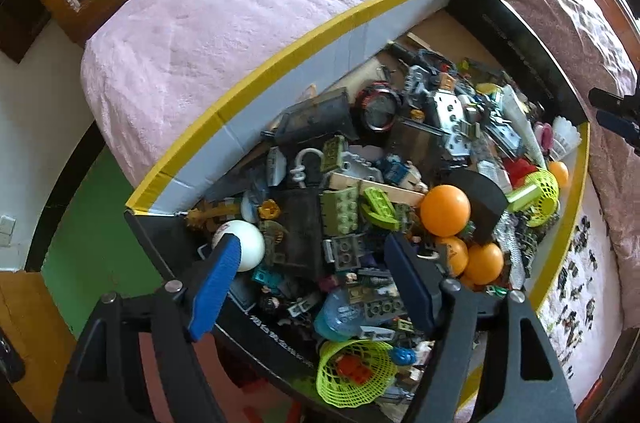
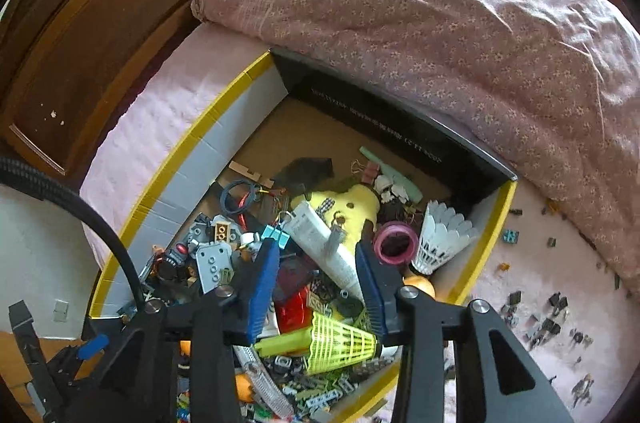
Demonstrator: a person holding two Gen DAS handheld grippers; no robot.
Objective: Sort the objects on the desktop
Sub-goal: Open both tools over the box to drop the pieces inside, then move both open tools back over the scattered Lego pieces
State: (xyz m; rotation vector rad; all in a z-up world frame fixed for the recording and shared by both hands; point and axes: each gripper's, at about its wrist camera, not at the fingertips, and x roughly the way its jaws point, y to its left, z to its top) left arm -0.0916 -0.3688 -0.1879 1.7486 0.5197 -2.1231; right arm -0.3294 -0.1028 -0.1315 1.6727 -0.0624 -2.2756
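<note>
A yellow-rimmed box (image 1: 192,139) on a pink bed is full of mixed small objects. In the left wrist view my left gripper (image 1: 312,243) is open and empty above the clutter, with a white ball (image 1: 246,243) by its left finger and orange balls (image 1: 445,209) by its right finger. In the right wrist view my right gripper (image 2: 316,255) is open and empty over the box (image 2: 168,183), above a white tube (image 2: 324,243) and a red piece (image 2: 294,307). A green plastic shuttlecock (image 2: 336,343) lies below it. A white shuttlecock (image 2: 440,239) and a pink tape roll (image 2: 396,243) lie to its right.
A wristwatch (image 1: 378,109), toy bricks and a green mesh basket (image 1: 352,371) lie in the box. Small toy pieces (image 2: 556,307) are scattered on the pink sheet right of the box. A floral quilt (image 2: 440,23) is heaped behind it. Wooden furniture (image 2: 100,43) stands to the left.
</note>
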